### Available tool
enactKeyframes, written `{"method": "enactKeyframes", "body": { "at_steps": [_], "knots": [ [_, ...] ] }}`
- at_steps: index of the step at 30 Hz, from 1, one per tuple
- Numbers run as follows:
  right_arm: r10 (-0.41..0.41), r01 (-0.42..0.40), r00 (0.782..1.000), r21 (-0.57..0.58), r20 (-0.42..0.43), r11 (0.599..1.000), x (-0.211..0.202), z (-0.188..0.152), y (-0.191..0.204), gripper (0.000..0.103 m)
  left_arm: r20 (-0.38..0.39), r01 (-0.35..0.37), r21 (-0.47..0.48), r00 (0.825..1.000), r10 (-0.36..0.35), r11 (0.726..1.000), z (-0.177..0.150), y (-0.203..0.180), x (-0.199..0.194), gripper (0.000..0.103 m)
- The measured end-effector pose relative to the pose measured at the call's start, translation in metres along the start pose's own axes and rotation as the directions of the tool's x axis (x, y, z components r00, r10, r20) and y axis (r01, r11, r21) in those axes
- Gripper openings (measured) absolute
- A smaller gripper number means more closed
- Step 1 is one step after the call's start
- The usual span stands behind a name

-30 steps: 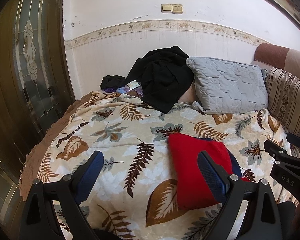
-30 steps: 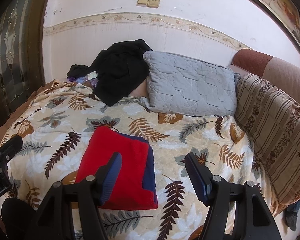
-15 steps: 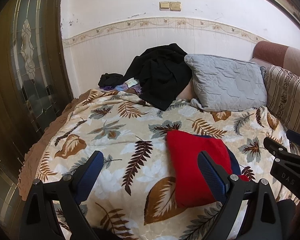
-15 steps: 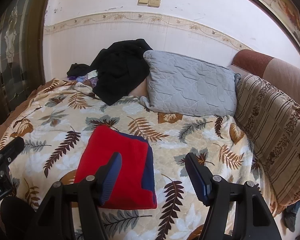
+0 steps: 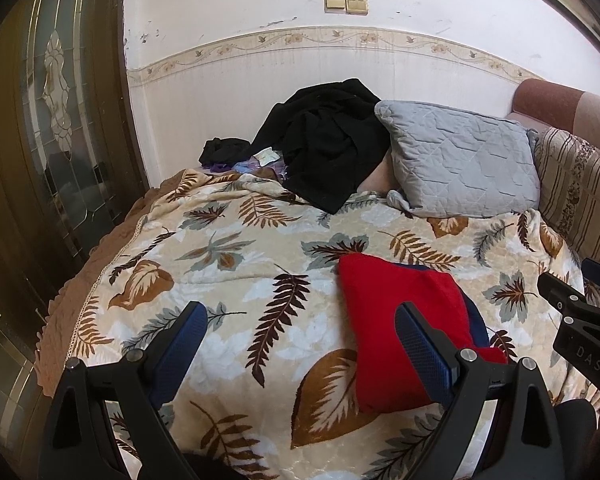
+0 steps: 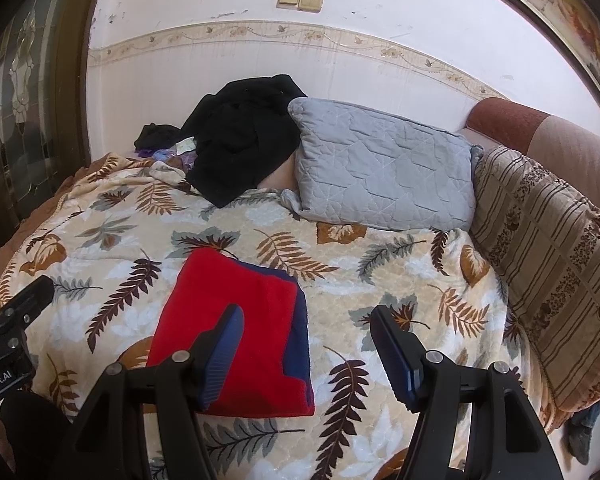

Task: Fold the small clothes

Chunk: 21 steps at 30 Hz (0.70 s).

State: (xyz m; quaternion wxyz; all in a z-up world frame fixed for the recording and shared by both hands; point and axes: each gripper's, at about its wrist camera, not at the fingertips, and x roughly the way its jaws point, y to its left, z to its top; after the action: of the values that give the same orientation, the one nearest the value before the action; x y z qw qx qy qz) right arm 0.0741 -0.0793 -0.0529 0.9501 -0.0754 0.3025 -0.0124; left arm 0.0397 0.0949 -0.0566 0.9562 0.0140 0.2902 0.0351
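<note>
A folded red garment (image 6: 236,328) with a navy layer showing along its right and far edges lies flat on the leaf-patterned blanket (image 5: 236,280) that covers the bed, near the front of the spread. The left gripper (image 5: 300,344) hangs above the blanket with its jaws wide apart and nothing between them; in its own view the red garment sits to the right of centre, partly behind the right blue-padded finger (image 5: 420,348), while bare blanket fills the gap between the two fingers. The right gripper (image 6: 308,352) is likewise spread with nothing clamped; its left finger (image 6: 224,356) overlaps the garment's near half in the picture, and the garment's right edge shows in the gap, with blanket beyond. Neither gripper is seen touching the cloth. At the back, against the wall, a black garment pile (image 5: 324,140) leans beside a grey quilted pillow (image 6: 384,176), and a striped cushion (image 6: 548,276) lines the right side.
</note>
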Motion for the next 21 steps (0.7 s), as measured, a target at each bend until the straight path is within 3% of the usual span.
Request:
{"method": "enactKeyframes", "body": {
  "at_steps": [21],
  "knots": [
    [0.006,-0.006,1.0,-0.013,-0.019,1.0,0.0071,-0.001,0.0091,0.07,-0.018,0.012,-0.008,1.0,-0.012,1.0,-0.0038,0.0062,0.0094,0.095]
  ]
}}
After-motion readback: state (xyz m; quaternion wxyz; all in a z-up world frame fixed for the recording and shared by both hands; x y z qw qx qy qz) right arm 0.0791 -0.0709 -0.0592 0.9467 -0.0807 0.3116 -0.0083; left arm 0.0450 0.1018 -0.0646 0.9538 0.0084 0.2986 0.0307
